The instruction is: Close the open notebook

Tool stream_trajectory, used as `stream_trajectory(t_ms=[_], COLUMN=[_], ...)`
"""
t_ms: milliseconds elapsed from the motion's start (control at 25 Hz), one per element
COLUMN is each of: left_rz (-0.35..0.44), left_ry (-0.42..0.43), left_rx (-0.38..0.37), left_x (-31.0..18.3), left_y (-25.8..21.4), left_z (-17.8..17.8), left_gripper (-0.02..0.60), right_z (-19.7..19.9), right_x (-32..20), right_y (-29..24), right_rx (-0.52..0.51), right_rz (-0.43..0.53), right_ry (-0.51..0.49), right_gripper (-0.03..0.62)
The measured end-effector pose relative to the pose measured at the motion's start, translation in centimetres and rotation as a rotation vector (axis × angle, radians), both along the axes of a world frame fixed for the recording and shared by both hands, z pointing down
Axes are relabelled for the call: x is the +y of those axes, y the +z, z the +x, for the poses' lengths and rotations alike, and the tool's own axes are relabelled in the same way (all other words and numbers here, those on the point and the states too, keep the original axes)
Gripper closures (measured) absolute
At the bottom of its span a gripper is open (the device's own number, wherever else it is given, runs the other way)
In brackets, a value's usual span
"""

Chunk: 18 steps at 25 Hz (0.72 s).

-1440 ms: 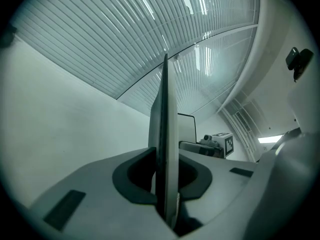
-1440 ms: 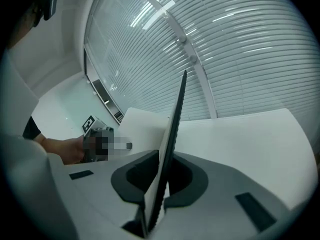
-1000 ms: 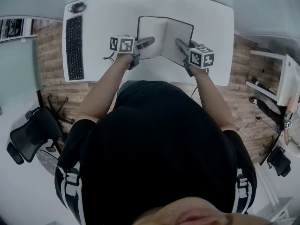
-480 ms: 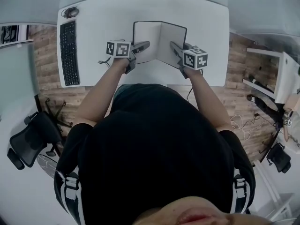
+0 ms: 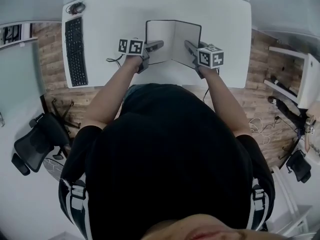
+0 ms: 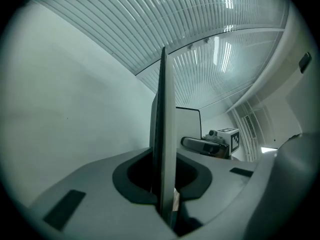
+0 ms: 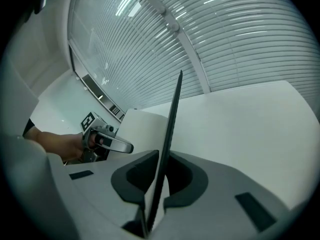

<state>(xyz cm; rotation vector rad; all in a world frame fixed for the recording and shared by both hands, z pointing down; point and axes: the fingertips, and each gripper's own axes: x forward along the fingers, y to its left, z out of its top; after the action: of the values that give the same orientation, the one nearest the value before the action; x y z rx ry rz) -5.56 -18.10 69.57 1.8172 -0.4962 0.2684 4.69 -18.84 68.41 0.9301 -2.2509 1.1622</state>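
the notebook [image 5: 172, 43] lies open in the middle of the white counter [image 5: 115, 14], at 12 o'clock from you in the head view, with its spine running from 12 to 6 o'clock and its pale pages facing up inside a dark cover edge.

your left gripper [image 5: 159, 45] comes in from 9 o'clock of the book and is closed on the near part of the left half. in the left gripper view that half [image 6: 164, 134] shows edge-on as a thin upright slab, pinched between the two jaws. past it, at 3 o'clock, you can see the right page and your other gripper [image 6: 205, 145].

your right gripper [image 5: 188, 45] comes in from 3 o'clock and is closed on the right half. in the right gripper view the dark cover [image 7: 167, 134] runs up between the jaws as a thin leaning line, clamped on both sides. the white left page and the left gripper [image 7: 110, 143], with your hand behind it, sit at 9 o'clock.

the two gripper tips are near each other, one on each side of the spine, and not touching.

a black keyboard [image 5: 76, 51] lies along the counter's left edge, at 9 o'clock of the notebook and well apart from it. a dark office chair [image 5: 37, 144] stands on the floor at 8 o'clock.
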Motion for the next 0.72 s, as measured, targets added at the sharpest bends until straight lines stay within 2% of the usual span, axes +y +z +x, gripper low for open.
stream_trajectory(t_ms=[720], left_rz=[-0.081], left_ry=[-0.002], left_rx=[-0.038], left_x=[1.1], left_y=[4.3], left_z=[-0.4], left_gripper=[0.520], right_z=[-0.6], right_x=[0.6], right_y=[4.9], right_rx=[0.033], right_rz=[-0.072], right_ry=[-0.024], right_gripper=[0.536])
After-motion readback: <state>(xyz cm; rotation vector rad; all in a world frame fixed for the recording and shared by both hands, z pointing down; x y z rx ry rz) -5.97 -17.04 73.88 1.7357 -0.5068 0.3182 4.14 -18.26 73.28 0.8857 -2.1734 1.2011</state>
